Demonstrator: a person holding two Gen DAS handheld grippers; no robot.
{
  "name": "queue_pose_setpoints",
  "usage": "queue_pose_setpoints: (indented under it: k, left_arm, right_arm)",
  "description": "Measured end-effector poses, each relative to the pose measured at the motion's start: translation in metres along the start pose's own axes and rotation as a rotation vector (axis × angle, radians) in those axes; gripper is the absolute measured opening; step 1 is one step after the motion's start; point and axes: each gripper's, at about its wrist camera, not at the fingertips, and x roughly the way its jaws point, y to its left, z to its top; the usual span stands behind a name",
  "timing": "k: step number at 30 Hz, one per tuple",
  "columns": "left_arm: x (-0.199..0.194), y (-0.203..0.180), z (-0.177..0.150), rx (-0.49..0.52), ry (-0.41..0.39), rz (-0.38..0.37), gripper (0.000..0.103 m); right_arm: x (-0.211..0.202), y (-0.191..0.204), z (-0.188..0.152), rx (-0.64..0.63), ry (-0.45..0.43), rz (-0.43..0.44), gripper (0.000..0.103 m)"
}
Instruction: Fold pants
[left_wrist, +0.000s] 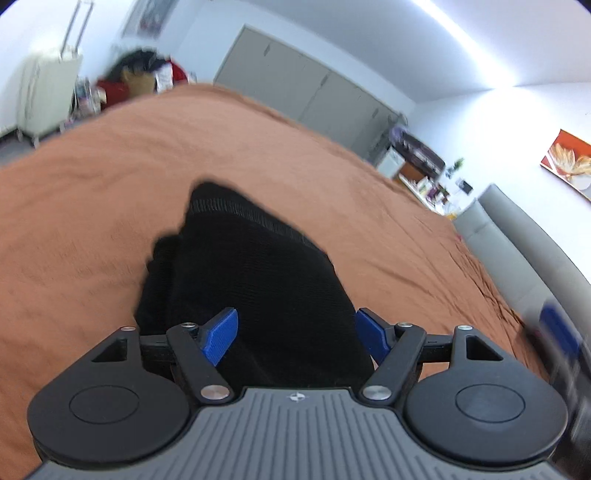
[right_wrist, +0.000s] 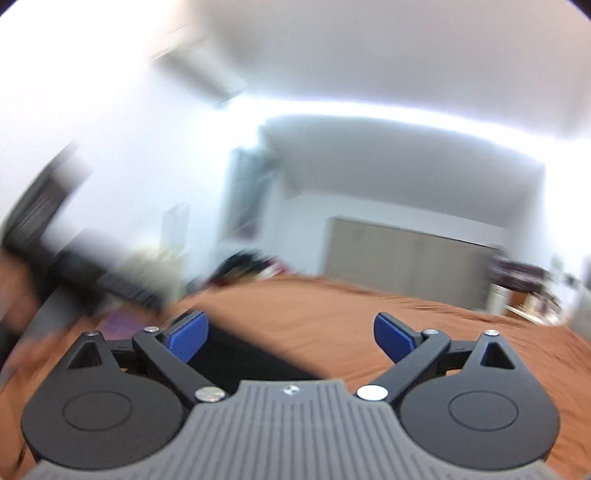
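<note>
Black pants (left_wrist: 255, 273) lie bunched on an orange-brown bedspread (left_wrist: 110, 177), their ribbed waistband toward the far end. My left gripper (left_wrist: 297, 338) is open, its blue fingers (left_wrist: 221, 334) wide apart on either side of the near end of the pants; whether they touch the cloth I cannot tell. My right gripper (right_wrist: 290, 336) is open and empty, tilted up toward the room. A strip of the black pants (right_wrist: 236, 360) shows low between its fingers over the bedspread (right_wrist: 332, 321). The right view is motion-blurred.
A grey padded headboard (left_wrist: 524, 243) runs along the bed's right side. Grey wardrobe doors (left_wrist: 295, 81) stand behind the bed. A white suitcase (left_wrist: 48, 92) and a pile of clothes (left_wrist: 140, 70) are at the far left. A cluttered shelf (left_wrist: 417, 162) is far right.
</note>
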Motion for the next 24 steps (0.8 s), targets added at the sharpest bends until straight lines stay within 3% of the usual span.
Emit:
queue_pose_setpoints:
  k: [2, 5, 6, 7, 9, 11, 15, 24]
  left_arm:
    - [0.010, -0.001, -0.007, 0.019, 0.005, 0.042, 0.084]
    - [0.024, 0.002, -0.014, 0.058, 0.054, 0.136, 0.082]
    - [0.028, 0.006, -0.017, 0.064, 0.063, 0.153, 0.082]
    - [0.032, 0.010, -0.019, 0.062, 0.066, 0.162, 0.081]
    - [0.035, 0.016, -0.022, 0.072, 0.068, 0.170, 0.081]
    - [0.038, 0.017, -0.022, 0.094, 0.062, 0.168, 0.081]
    - [0.045, 0.020, -0.023, 0.124, 0.054, 0.163, 0.081]
    - [0.052, 0.041, -0.028, 0.120, 0.025, 0.149, 0.081]
  right_arm:
    - [0.023, -0.009, 0.013, -0.001, 0.014, -0.026, 0.098]
    - [0.076, 0.008, 0.024, -0.056, 0.044, 0.072, 0.094]
    - [0.095, 0.015, 0.026, -0.057, 0.068, 0.123, 0.083]
    - [0.118, 0.022, 0.027, -0.044, 0.109, 0.170, 0.080]
    - [0.166, 0.038, 0.022, -0.002, 0.248, 0.273, 0.064]
    - [0.207, 0.056, 0.008, 0.035, 0.360, 0.373, 0.054]
    - [0.250, 0.094, -0.019, -0.024, 0.473, 0.438, 0.052]
    - [0.304, 0.118, -0.051, -0.115, 0.603, 0.413, 0.052]
